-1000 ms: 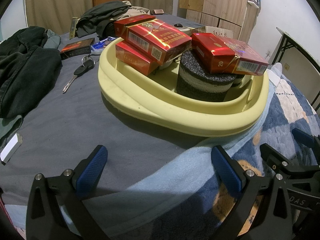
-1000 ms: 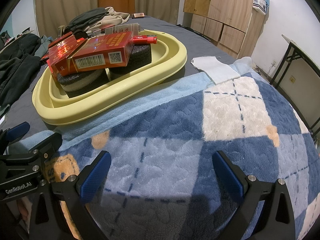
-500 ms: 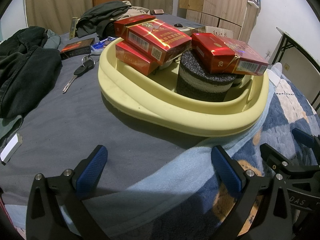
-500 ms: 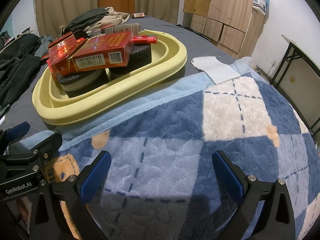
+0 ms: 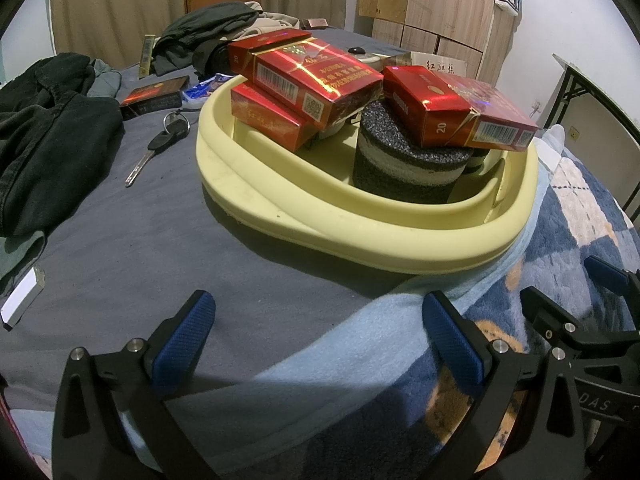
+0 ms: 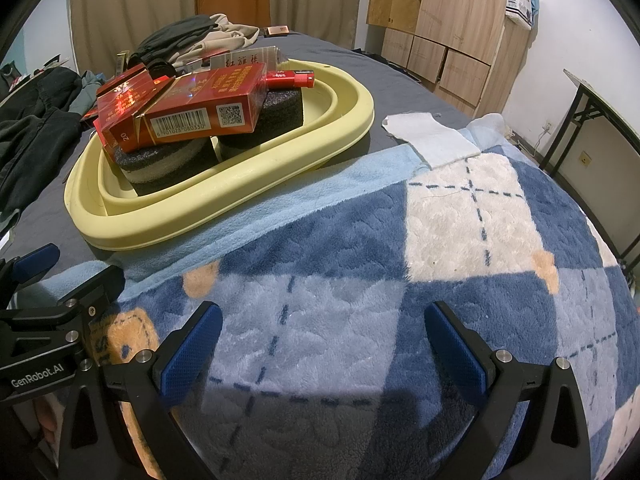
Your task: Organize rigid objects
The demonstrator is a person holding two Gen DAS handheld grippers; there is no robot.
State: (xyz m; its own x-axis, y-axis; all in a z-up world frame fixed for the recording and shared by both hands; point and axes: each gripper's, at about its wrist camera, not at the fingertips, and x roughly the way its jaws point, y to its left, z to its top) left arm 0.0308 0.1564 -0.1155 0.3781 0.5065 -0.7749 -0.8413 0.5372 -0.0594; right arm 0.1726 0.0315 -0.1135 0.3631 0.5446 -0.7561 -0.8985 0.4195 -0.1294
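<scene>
A pale yellow tray (image 5: 320,220) sits on the bed and holds several red cigarette boxes (image 5: 316,80) stacked on dark foam blocks (image 5: 404,168). The tray also shows in the right wrist view (image 6: 224,208), with a red box (image 6: 200,112) and a red lighter (image 6: 290,78) on the foam. My left gripper (image 5: 320,336) is open and empty, hovering over the bedding in front of the tray. My right gripper (image 6: 324,344) is open and empty over the blue checked blanket (image 6: 400,260), to the right of the tray.
A key (image 5: 158,146), a dark box (image 5: 154,96) and a blue packet (image 5: 204,90) lie on the grey sheet left of the tray. Dark clothes (image 5: 44,128) are piled at the left. A white cloth (image 6: 432,140) lies beyond the blanket. Wooden cabinets (image 6: 452,28) stand behind.
</scene>
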